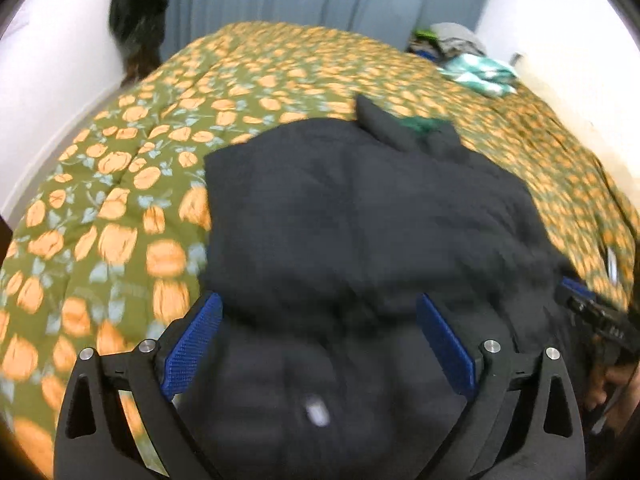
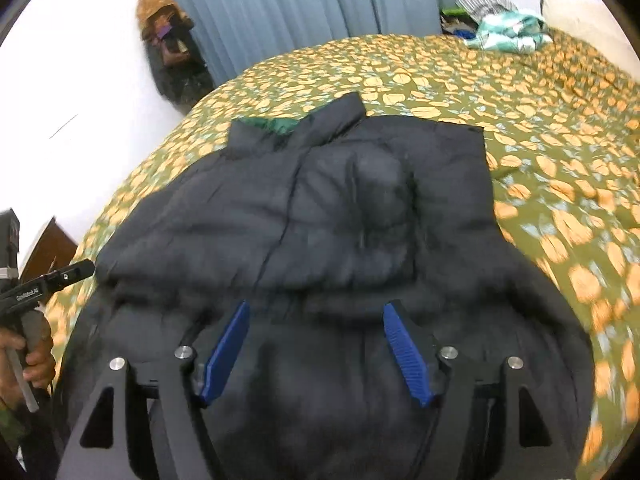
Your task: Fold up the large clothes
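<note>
Left wrist: hovering with left gripper (image 1: 318,344) spread wide, pinching nothing, over black puffy jacket (image 1: 360,216) lying on floral quilt (image 1: 120,208); likely between folds, needing a fresh hem grip

Right wrist: hanging with right gripper (image 2: 316,352) spread, empty, over jacket (image 2: 320,208), quilted, collar showing green lining (image 2: 276,124)

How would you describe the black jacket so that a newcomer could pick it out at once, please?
Start at the bed with the green quilt printed with orange flowers. In its middle lies the black jacket, puffy and quilted, collar towards the curtain. Unlike the pale, patterned clothes heap in the far corner, it is plain black with green lining at the collar.
</note>
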